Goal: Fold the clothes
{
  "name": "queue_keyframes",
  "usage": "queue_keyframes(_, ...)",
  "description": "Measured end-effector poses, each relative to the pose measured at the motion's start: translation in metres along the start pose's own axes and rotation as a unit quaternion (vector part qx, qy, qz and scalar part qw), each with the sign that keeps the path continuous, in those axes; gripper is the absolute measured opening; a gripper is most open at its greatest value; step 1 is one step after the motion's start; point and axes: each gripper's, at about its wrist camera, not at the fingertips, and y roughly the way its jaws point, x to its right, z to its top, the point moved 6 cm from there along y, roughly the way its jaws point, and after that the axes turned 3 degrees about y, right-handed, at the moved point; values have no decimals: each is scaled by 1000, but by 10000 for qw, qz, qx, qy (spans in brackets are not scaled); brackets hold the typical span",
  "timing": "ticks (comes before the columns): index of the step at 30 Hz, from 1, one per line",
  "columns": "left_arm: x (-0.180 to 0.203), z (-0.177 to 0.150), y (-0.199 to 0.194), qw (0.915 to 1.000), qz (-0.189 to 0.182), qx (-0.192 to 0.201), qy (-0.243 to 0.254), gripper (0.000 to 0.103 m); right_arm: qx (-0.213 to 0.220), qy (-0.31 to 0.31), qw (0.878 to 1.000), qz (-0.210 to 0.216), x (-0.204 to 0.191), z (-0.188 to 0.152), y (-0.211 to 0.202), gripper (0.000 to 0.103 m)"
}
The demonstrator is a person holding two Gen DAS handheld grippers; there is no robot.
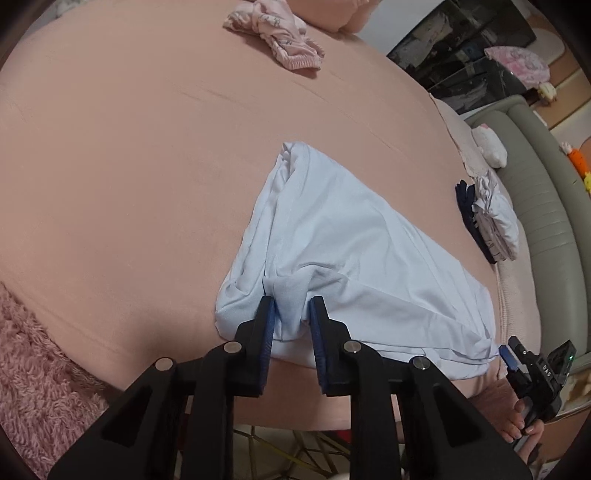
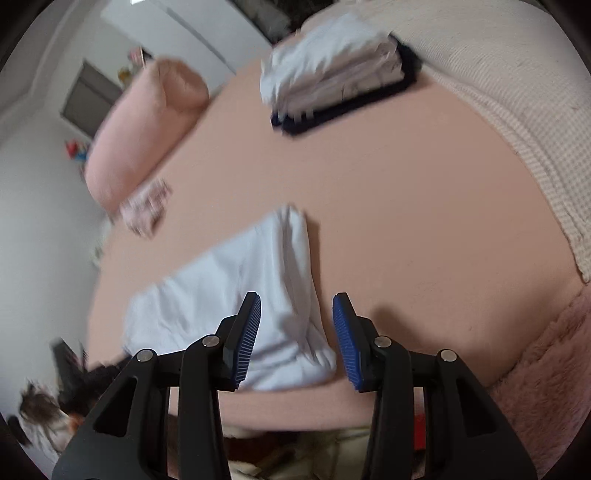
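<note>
Pale blue thin jersey garment (image 1: 332, 251) is lying partly folded on the pink bed sheet (image 1: 129, 147), near the bed's front edge. It's looking light, limp and floppy, with no stiffness, so any lifted edge is likely going to sag and drag the layers under it.

Left gripper (image 1: 291, 306) is sitting at the near hem, fingers (image 1: 267, 314) narrowed around a bunched pleat of the cloth; the pads are looking close to it, but I cannot tell if they're actually clamping. Right gripper (image 2: 297, 306) is hanging over the garment's near right corner (image 2: 317, 354), fingers (image 2: 251, 314) wide apart, holding nothing. That view is motion-blurred.

Best hold, judging from this: pinch hem corners through all layers, one gripper per corner, and keep tension between them so the fold isn't collapsing. Grabbing only the top layer risks peeling the stack apart.

Folded stack of white and navy clothes (image 1: 487, 218) is sitting well apart toward the bed's right side; crumpled pink patterned garment (image 1: 273, 33) is lying far back.
</note>
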Motion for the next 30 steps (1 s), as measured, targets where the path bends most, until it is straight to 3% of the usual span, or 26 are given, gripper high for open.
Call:
queue_keyframes(4, 1, -1, 1, 9998, -217, -31, -24, 23, -688, -303, 9970, -167, -5, -21, 25, 38)
queue_keyframes(7, 2, -1, 2, 9993, -380, -54, -42, 26, -522, -666, 9963, 164, -26, -25, 18, 34)
queue_keyframes(9, 2, -1, 2, 9988, -488, -69, -53, 20, -410, -911, 9948, 180, -33, -26, 15, 25)
queue_keyframes(10, 3, 0, 0, 9989, -472, -2, -37, 9, -426, -983, 9942, 55, -33, -29, 16, 16)
queue_keyframes(11, 3, 2, -5, 9991, -391, 134, -1, 8, -441, -1056, 9934, -71, -32, -31, 18, 8)
queue_keyframes(15, -3, 8, -28, 9981, -403, 464, -35, 7, -513, -1336, 9879, -600, -30, -40, 21, 5)
queue_keyframes(19, -18, 2, -6, 9997, -111, -79, -220, 8, -787, -1467, 9782, -1243, -18, -47, 24, 5)
queue_keyframes(22, -15, -2, -4, 9993, -211, -236, -204, 9, -780, -1495, 9766, -1334, -17, -46, 23, 5)
queue_keyframes(24, -12, -4, -6, 9989, -352, -259, -191, 23, -680, -1266, 9843, -1026, -15, -42, 14, 5)
queue_keyframes(25, -11, -3, -9, 9981, -524, -200, -263, 43, -619, -1092, 9891, -769, -14, -39, 8, 8)
queue_keyframes(28, -15, 1, -11, 9891, -1282, -179, -698, 47, -419, -533, 9975, 184, -12, -25, -5, 40)
queue_keyframes(30, -17, 1, -6, 9851, -1464, -245, -872, 46, -270, -488, 9982, 222, -11, -20, -10, 40)
